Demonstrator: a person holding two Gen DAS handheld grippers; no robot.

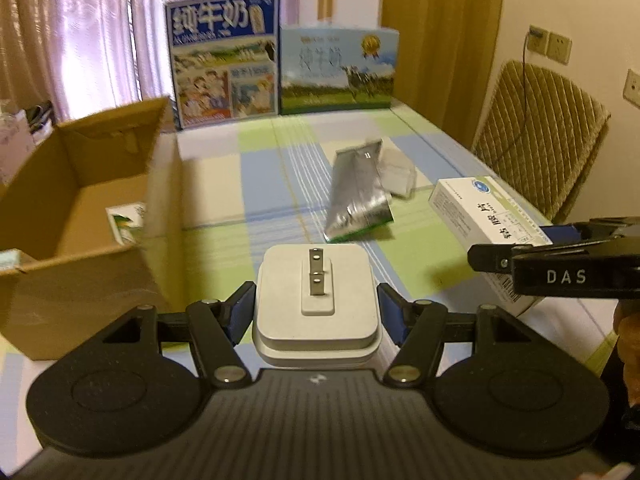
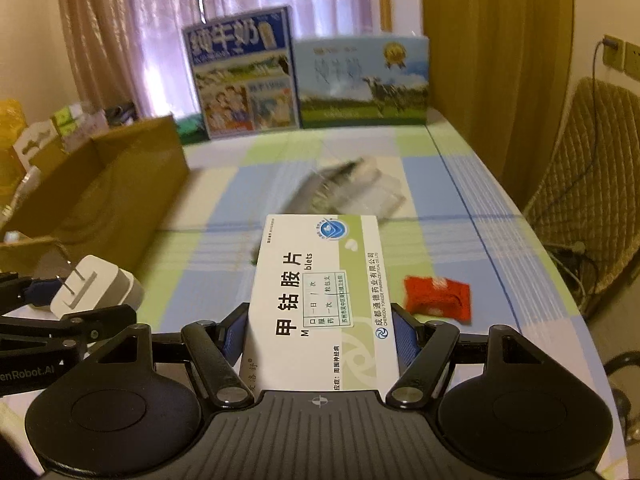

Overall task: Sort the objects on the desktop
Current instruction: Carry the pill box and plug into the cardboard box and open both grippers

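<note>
Here, left wrist: my left tool pinches the white charger, prongs facing up; the open cardboard box lies ahead-left, nearer this hand | right wrist: right tool pinches the medicine box, long axis pointing forward, reading "甲钴胺片", "CHENGDU"; red packet on worktop.

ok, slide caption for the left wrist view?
Left gripper holding white charger, cardboard box at left.

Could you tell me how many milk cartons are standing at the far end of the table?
2: the dark-blue milk carton stands left, the light-blue milk carton beside it on the right.
</note>
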